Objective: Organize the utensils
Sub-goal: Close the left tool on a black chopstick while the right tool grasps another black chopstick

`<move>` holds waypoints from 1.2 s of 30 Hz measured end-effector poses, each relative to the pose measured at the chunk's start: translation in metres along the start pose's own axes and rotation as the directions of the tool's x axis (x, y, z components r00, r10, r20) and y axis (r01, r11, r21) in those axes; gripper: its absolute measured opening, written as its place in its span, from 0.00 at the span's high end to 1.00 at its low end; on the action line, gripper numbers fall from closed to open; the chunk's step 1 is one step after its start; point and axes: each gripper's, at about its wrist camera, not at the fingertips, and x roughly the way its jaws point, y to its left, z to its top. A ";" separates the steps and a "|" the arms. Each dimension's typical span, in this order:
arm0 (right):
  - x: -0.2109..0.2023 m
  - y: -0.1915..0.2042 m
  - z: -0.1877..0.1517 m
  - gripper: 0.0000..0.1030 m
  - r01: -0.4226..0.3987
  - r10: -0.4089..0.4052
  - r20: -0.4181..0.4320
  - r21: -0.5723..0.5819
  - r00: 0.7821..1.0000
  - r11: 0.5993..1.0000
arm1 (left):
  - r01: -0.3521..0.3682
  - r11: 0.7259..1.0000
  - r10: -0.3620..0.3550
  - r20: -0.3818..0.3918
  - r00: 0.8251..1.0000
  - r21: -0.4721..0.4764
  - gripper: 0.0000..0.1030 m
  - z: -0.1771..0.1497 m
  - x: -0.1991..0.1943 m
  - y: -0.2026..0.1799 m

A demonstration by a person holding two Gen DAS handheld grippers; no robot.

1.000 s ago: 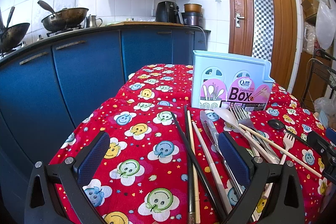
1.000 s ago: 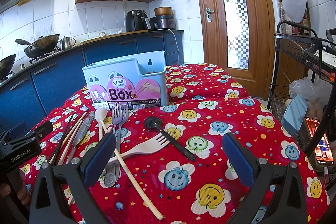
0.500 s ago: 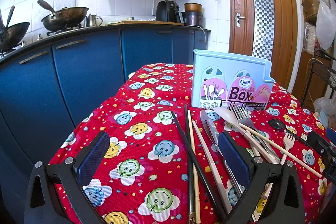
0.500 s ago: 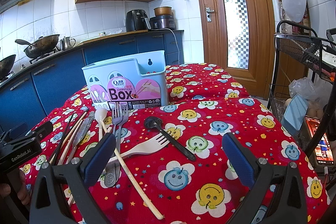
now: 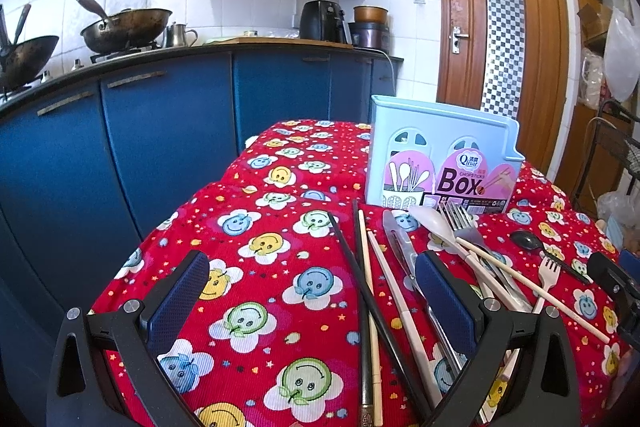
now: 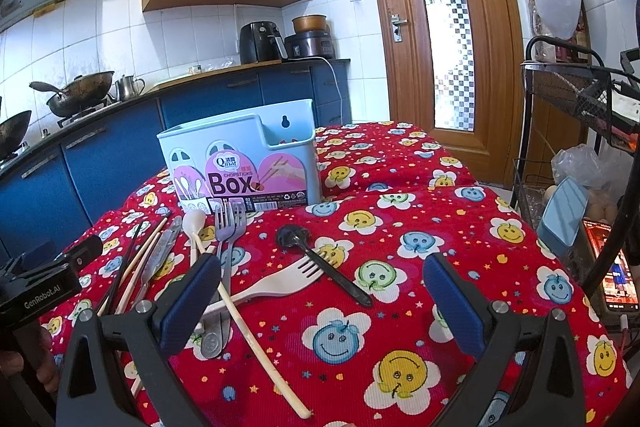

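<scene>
A light blue chopsticks box (image 5: 442, 157) (image 6: 240, 159) stands upright on the red smiley tablecloth (image 5: 256, 267). In front of it lie loose utensils: black chopsticks (image 5: 372, 307), pale chopsticks (image 5: 394, 291), a metal knife (image 5: 398, 239), a white spoon (image 5: 434, 221), metal forks (image 6: 228, 231), a black spoon (image 6: 320, 259) and a cream plastic fork (image 6: 272, 285). My left gripper (image 5: 310, 297) is open low over the cloth, left of the pile, its right finger above the knife. My right gripper (image 6: 320, 299) is open with the black spoon and cream fork between its fingers, touching nothing.
Blue kitchen cabinets (image 5: 160, 147) with woks (image 5: 124, 31) run along the left. A wooden door (image 6: 444, 27) stands behind the table. A wire rack (image 6: 580, 99), a small blue box (image 6: 562, 217) and a lit phone (image 6: 616, 267) sit at the right. A hand (image 6: 24, 367) holds the left gripper.
</scene>
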 end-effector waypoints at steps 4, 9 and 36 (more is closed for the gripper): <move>0.005 -0.006 0.004 0.00 -0.014 0.015 -0.032 0.033 0.999 0.999 | 0.016 1.000 -0.016 -0.022 1.000 -0.013 0.01 0.003 0.003 0.003; 0.008 -0.010 0.013 0.00 -0.039 0.042 -0.095 0.038 0.995 0.999 | 0.032 0.999 -0.032 -0.077 0.997 -0.007 0.01 0.008 0.007 0.006; 0.073 0.009 0.051 0.41 -0.193 0.081 -0.435 -0.221 0.897 0.956 | 0.206 0.976 -0.214 -0.436 0.874 -0.066 0.56 0.044 0.091 0.000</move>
